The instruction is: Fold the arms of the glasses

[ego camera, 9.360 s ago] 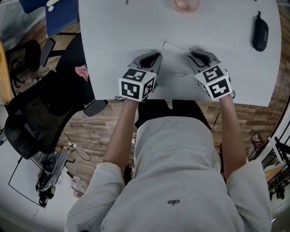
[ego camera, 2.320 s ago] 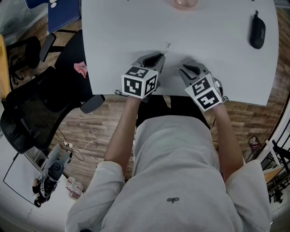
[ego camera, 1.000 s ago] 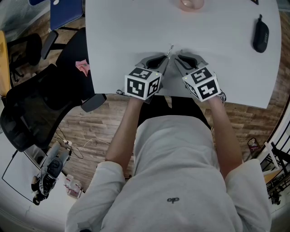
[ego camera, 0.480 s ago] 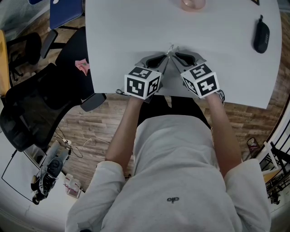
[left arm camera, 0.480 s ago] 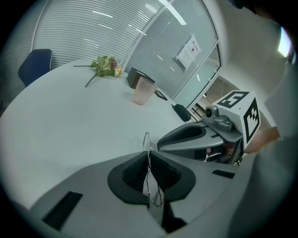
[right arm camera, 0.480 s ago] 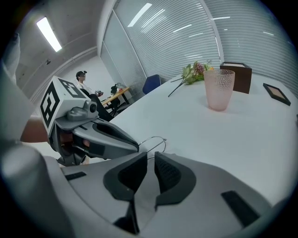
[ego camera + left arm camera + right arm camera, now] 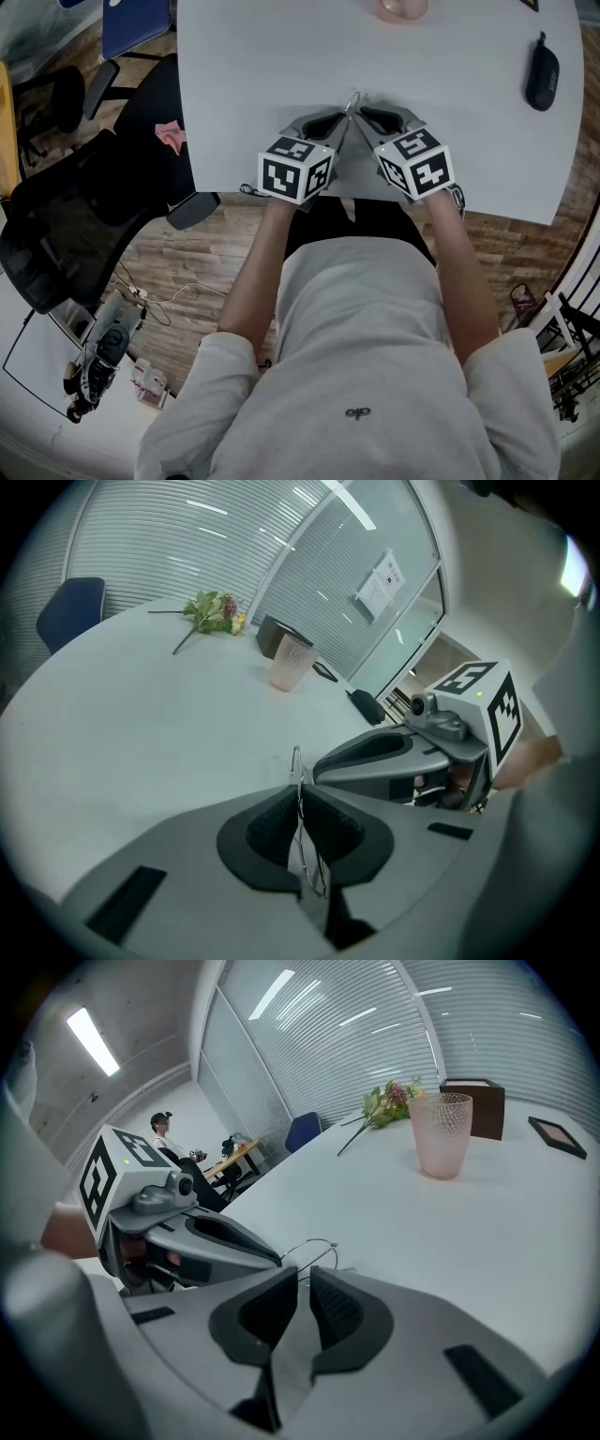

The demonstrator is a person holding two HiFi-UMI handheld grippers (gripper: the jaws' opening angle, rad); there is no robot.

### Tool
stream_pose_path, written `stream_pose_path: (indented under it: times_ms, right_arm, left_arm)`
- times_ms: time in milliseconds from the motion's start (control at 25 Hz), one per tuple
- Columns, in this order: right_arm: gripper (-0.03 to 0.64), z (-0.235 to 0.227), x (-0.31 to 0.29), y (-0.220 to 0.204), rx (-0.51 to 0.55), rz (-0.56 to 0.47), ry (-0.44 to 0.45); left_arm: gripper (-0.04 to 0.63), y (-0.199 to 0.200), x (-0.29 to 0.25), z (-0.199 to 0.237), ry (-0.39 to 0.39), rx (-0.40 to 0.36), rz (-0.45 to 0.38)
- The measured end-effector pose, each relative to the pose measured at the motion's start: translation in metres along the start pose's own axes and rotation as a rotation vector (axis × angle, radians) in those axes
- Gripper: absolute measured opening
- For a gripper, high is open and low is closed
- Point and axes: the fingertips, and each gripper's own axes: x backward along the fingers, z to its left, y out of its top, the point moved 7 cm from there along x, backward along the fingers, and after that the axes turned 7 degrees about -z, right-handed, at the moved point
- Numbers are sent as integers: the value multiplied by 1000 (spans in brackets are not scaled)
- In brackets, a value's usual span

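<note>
right tongs (image 7: 362,112): swung in beside left tongs (image 7: 341,116) | closing, glasses (image 7: 312,1239) just beyond tips

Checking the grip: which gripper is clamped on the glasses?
The left gripper: its pads pinch the glasses. The right gripper, jaws just closing, shows an empty gap.

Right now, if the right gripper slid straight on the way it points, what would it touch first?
Most likely the wire glasses, just ahead of the right gripper and clamped in the left gripper; then the white table. Its jaws have just been closing, nothing clearly between them yet.
</note>
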Motion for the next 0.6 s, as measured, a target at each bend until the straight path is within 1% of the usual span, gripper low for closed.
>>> stream_pose_path:
  times_ms: [600]
  right_arm:
    - [41, 5, -2, 3, 3, 3, -4]
  left_arm:
    - [31, -3, -1, 6, 6, -1, 17]
